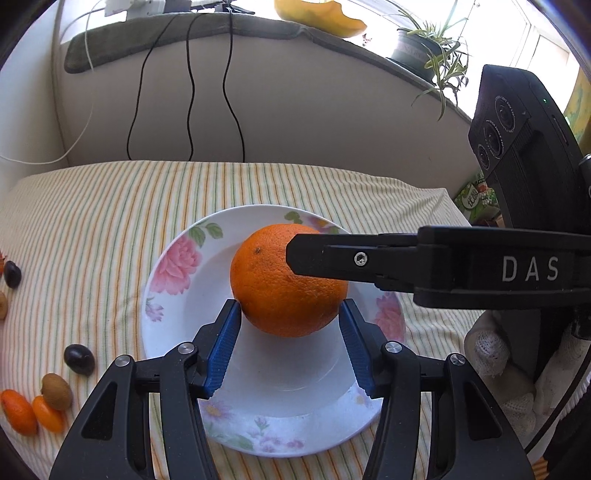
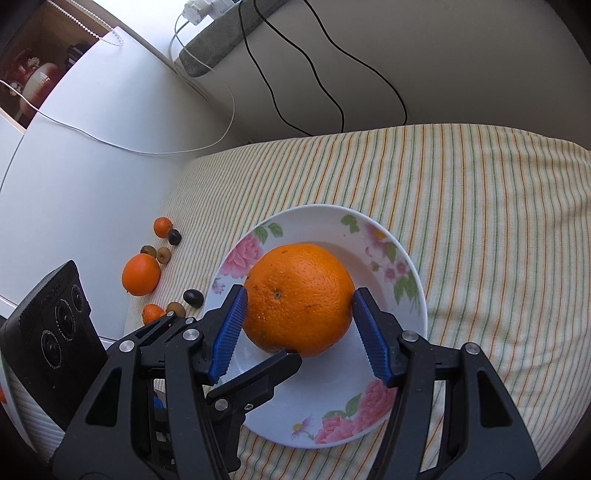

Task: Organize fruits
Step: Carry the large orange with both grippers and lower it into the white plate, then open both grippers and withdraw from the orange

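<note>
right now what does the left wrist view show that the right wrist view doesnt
Only the left wrist view shows the potted plant on the sill and a gloved hand. Only the right wrist view shows the second, smaller orange on the cloth and the red jar. Both show the large orange on the floral plate, with both hand-held grippers around it.

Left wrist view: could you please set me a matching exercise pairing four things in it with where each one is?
Things:
1. large orange
2. flowered plate
3. nearer dark fruit
4. potted plant

Places:
A. up on the ledge
B. on the striped cloth, under the orange
C. on the plate
D. on the cloth, left of the plate

Pairs: 1-C, 2-B, 3-D, 4-A
</note>
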Action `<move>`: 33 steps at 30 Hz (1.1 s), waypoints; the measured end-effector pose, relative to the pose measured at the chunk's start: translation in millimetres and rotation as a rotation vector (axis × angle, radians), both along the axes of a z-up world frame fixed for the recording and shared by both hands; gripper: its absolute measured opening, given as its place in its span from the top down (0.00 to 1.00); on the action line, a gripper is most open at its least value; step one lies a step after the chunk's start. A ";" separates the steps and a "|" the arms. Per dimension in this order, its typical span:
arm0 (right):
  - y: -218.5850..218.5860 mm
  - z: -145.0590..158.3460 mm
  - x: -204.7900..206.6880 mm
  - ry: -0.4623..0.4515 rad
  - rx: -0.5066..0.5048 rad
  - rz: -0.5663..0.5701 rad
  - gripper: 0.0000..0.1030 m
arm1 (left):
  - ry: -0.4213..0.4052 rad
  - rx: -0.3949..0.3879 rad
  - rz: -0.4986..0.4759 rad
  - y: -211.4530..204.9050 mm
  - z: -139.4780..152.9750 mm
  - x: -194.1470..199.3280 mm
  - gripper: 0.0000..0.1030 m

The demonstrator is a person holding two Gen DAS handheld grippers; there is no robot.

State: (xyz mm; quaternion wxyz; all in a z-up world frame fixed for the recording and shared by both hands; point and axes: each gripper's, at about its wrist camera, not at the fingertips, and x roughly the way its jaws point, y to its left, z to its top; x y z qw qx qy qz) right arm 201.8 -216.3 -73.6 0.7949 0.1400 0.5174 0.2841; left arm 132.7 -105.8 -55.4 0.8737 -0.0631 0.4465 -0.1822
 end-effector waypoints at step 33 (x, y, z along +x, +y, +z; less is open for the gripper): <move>78.1 46.7 -64.6 -0.378 -0.203 0.117 0.21 | -0.131 0.040 0.287 158.5 16.1 -106.4 0.46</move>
